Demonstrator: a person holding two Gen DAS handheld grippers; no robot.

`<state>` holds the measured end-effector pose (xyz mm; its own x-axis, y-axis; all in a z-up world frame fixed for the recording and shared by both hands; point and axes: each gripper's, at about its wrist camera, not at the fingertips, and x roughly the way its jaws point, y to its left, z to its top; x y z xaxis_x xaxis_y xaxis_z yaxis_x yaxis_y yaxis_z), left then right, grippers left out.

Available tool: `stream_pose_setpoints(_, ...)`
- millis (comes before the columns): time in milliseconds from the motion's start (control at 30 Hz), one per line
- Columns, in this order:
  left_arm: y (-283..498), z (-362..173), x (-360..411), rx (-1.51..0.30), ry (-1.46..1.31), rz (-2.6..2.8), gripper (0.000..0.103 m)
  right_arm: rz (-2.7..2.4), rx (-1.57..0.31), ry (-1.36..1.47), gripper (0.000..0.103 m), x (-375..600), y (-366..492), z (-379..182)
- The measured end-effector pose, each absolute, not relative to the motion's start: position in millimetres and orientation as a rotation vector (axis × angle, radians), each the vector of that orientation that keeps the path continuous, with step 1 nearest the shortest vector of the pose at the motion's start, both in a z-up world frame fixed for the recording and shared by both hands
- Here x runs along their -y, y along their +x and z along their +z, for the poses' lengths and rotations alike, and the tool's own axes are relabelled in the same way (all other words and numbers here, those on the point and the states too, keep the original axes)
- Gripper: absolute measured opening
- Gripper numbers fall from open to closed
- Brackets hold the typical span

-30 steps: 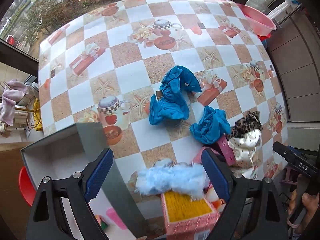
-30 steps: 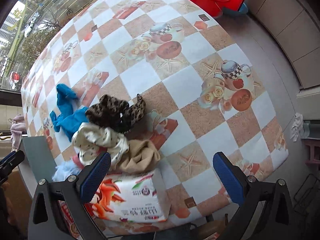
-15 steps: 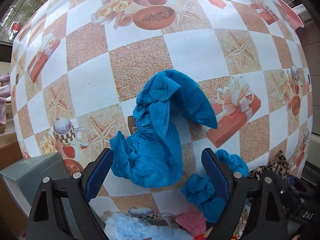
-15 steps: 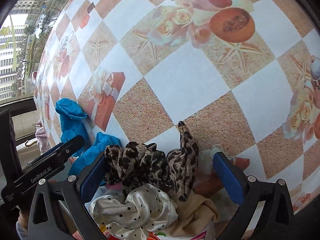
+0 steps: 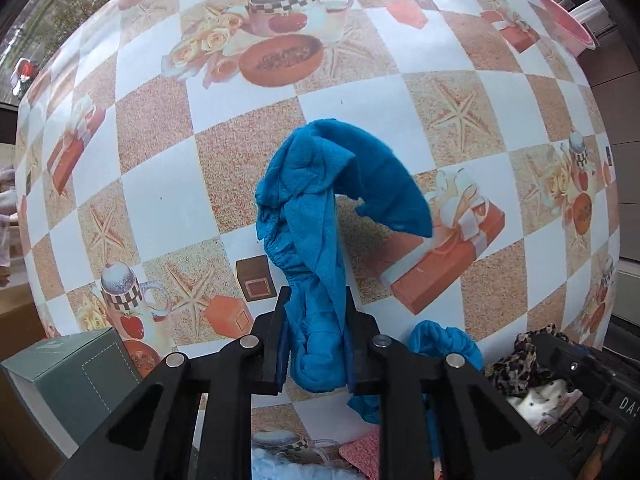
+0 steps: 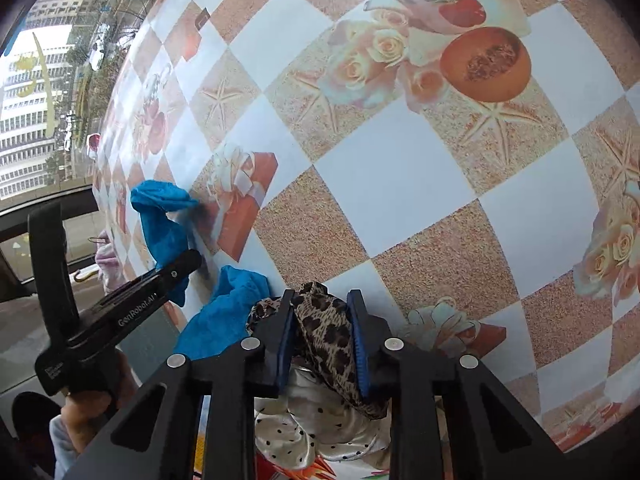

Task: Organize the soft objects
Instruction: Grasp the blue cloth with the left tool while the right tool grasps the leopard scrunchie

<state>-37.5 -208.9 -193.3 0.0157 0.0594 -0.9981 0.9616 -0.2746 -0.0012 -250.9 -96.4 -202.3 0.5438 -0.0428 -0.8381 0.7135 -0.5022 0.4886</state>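
Checkered vinyl tablecloth (image 5: 168,208), printed with teapots, roses and starfish, fills both fisheye views; a window with city buildings shows at the upper left of the right wrist view.

At the bottom centre of the left wrist view, the left gripper (image 5: 316,344) is clenched on the lower end of a crumpled bright blue cloth (image 5: 320,208), whose loose folds trail up across the centre of the frame. A second blue bundle (image 5: 444,342) lies just to its right. A grey-green cardboard box (image 5: 76,376) sits at the lower left.

At the bottom centre of the right wrist view, the right gripper (image 6: 322,340) is clenched on a leopard-print fabric scrunchie (image 6: 328,328), resting on a cream satin polka-dot scrunchie (image 6: 304,428).

Risks, as I judge them: the blue cloth's long free end may drag or snag on the neighbouring bundle when lifted, and the slippery satin piece may cling to the leopard one and come up with it.
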Motion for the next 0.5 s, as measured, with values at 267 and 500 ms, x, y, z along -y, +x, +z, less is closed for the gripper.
stream_pose_setpoints(267, -27, -134, 201, -1.059, 1.326, -1.489, 0.023, -1.111, -0.439, 1.768, 0.022, 100, -271, -155)
stream_pose_setpoints(500, -15, -92, 194, -1.027, 1.271, -1.559, 0.023, -1.131, -0.538, 1.682, 0.027, 113, -259, -144)
